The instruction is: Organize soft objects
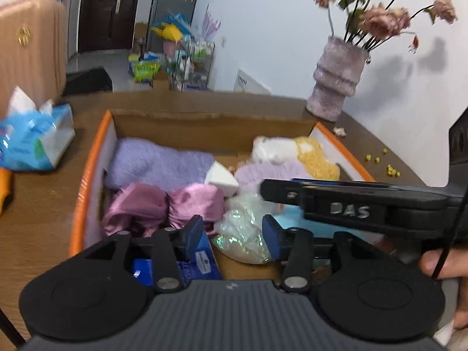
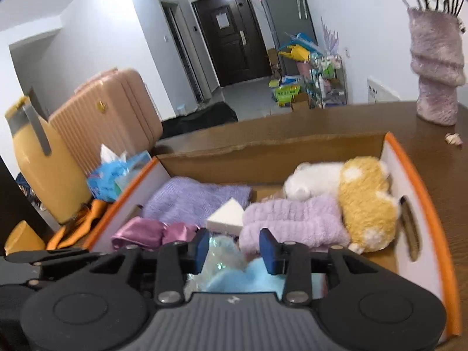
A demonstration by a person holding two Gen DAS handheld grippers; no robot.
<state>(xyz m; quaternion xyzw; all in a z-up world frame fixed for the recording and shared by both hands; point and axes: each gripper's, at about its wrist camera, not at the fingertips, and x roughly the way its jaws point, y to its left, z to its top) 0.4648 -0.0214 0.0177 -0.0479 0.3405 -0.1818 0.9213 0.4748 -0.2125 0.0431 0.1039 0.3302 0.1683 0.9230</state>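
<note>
An orange-edged cardboard box [image 1: 87,175] [image 2: 421,193] on the brown table holds soft things: a lilac towel [image 1: 158,161] [image 2: 199,196], pink satin cloth [image 1: 163,204] [image 2: 146,234], a white sponge wedge [image 1: 220,177] [image 2: 226,218], a lilac fluffy roll [image 1: 272,172] [image 2: 295,219], a white and yellow plush toy [image 1: 295,152] [image 2: 359,196], an iridescent crinkly bag [image 1: 242,231] [image 2: 225,257] and a light blue cloth [image 2: 248,278]. My left gripper [image 1: 232,235] is open above the bag. My right gripper [image 2: 234,247] is open over the bag and blue cloth; its side crosses the left wrist view [image 1: 351,204].
A blue tissue pack [image 1: 35,143] [image 2: 114,175] lies left of the box. A fuzzy vase with flowers [image 1: 336,79] [image 2: 438,76] stands at the table's far right. A pink suitcase [image 2: 111,117] and a yellow container [image 2: 44,169] stand to the left. Small yellow bits [image 1: 392,169] lie on the table.
</note>
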